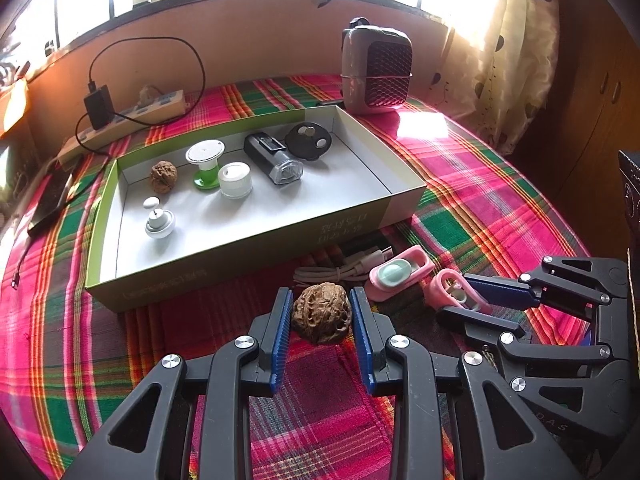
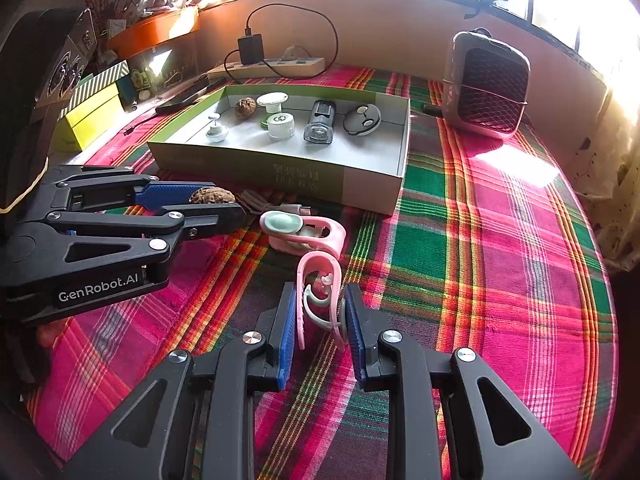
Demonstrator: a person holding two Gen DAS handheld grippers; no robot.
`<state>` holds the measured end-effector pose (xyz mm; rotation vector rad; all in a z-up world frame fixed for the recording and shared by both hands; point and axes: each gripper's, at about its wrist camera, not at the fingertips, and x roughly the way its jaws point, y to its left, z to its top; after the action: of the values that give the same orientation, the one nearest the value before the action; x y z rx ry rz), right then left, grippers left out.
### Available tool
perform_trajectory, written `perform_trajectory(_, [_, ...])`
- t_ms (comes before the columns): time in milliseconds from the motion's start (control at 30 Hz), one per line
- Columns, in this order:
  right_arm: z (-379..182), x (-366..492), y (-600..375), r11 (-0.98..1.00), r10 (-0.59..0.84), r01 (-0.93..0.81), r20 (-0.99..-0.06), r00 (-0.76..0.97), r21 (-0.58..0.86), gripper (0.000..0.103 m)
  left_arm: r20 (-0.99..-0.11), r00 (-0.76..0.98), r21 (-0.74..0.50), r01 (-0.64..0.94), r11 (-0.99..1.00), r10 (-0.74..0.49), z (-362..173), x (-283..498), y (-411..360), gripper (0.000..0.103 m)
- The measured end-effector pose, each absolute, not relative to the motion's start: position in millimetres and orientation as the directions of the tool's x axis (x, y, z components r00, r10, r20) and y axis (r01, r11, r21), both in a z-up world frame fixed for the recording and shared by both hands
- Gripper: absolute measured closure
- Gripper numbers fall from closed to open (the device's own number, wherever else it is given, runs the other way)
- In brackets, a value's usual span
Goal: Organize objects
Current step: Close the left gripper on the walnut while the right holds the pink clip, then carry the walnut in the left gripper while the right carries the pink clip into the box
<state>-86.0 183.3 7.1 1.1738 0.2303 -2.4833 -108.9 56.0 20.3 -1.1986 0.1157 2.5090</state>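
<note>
My left gripper (image 1: 321, 316) is shut on a brown walnut (image 1: 322, 313) on the plaid cloth, just in front of the open green box (image 1: 248, 252). It also shows in the right wrist view (image 2: 216, 204). My right gripper (image 2: 320, 320) is shut on a pink clip (image 2: 318, 300), which stands upright between its blue pads; it shows in the left wrist view (image 1: 464, 300) too. A second pink clip with a mint disc (image 2: 300, 230) lies beside it. The box (image 2: 280, 164) holds another walnut (image 1: 163, 176), a white jar (image 1: 235, 180), a green-based spool (image 1: 205, 160), a black light (image 1: 274, 160) and several other small items.
A white cable (image 1: 344, 270) lies by the box front. A small heater (image 1: 376, 70) stands behind the box at right. A power strip with a black charger (image 1: 124, 116) lies along the wall. A phone (image 1: 50, 200) lies left of the box. Boxes (image 2: 96, 112) stand at far left.
</note>
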Motion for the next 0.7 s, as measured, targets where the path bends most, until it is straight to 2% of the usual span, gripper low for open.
perform_trajectory(700, [34.2,-84.4,177.0,-0.910,-0.304,0.414,-0.730,-0.612,0.031,0.079,-0.732,-0.634,-0.059,-0.305,-0.951,0.248,41.7,-96.1,38.3,0.076])
